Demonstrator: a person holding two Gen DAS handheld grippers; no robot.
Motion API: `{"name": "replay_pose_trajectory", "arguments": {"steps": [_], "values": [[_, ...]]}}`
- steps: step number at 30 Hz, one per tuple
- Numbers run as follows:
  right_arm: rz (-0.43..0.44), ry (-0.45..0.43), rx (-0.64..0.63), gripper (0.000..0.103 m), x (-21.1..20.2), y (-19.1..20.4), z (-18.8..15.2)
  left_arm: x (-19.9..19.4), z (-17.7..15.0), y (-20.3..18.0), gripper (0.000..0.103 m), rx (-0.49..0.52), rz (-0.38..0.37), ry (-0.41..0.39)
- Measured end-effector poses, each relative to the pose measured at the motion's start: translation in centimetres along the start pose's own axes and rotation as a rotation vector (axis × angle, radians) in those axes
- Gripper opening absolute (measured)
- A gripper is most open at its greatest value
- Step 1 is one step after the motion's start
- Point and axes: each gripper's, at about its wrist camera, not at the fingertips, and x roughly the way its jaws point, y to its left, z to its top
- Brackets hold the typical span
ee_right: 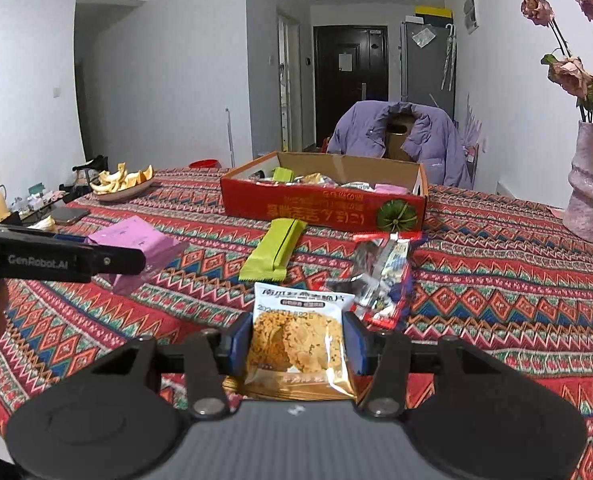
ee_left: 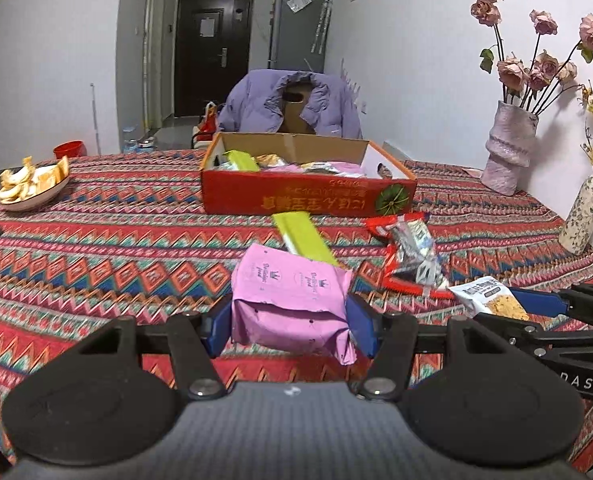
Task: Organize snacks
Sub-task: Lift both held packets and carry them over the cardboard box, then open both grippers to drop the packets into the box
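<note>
Held: left gripper (ee_left: 290, 322) fingers clamp our pink paper-wrapped snack packet (ee_left: 292, 300), frame centre; right gripper (ee_right: 296, 346) fingers clamp clear-fronted cracker pouch (ee_right: 298, 340). Next, we judge: carry both to red cardboard box (ee_right: 324, 208), upper centre.

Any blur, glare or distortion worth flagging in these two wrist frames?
Left wrist view: fisheye bends the walls; the pink packet in the left gripper is sharp, the green bar slightly smeared. Right wrist view: dark corner vignette; glare on the cracker packet held by the right gripper and on the foil wrapper.
</note>
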Motion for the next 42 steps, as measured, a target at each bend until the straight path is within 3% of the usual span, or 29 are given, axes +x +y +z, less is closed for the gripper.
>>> {"name": "replay_pose_trajectory", "arguments": {"steps": [8, 11, 14, 18, 22, 30, 32, 33, 37, 39, 42], "values": [[-0.009, -0.033, 0.005, 0.047, 3.7, -3.3, 4.3, 6.4, 5.4, -1.2, 0.061, 0.04, -0.058, -0.017], [0.013, -0.041, 0.022, 0.047, 6.0, -5.3, 7.0, 9.7, 8.6, -1.2, 0.061, 0.048, -0.114, -0.038], [0.036, -0.043, 0.05, 0.047, 9.2, -7.5, 9.9, 13.7, 11.3, -1.2, 0.061, 0.046, -0.111, -0.032], [0.022, -0.037, 0.068, 0.047, 14.6, -10.2, 14.0, 19.6, 15.3, -1.2, 0.061, 0.029, -0.117, -0.008], [0.019, 0.022, 0.084, 0.047, 22.0, -12.6, 17.8, 25.7, 19.1, -0.7, 0.061, -0.025, -0.122, 0.03], [-0.059, 0.126, 0.09, 0.048, 34.0, -15.1, 21.7, 36.8, 23.8, 0.5, 0.062, -0.093, -0.051, 0.125], [-0.078, 0.132, 0.089, 0.05, 35.6, -15.3, 22.0, 38.9, 24.2, 1.0, 0.065, -0.135, -0.051, 0.159], [-0.1, 0.132, 0.086, 0.053, 36.4, -15.4, 22.2, 39.5, 24.2, 1.2, 0.071, -0.143, -0.049, 0.169], [-0.133, 0.121, 0.069, 0.087, 37.2, -15.4, 22.5, 40.4, 24.3, 1.4, 0.078, -0.112, -0.038, 0.176], [-0.122, 0.117, 0.055, 0.087, 36.8, -15.3, 22.5, 39.8, 24.3, 1.7, 0.084, -0.103, -0.052, 0.153], [-0.127, 0.117, 0.048, 0.087, 36.5, -15.6, 22.7, 38.8, 24.2, 1.9, 0.084, -0.055, -0.043, 0.132]]}}
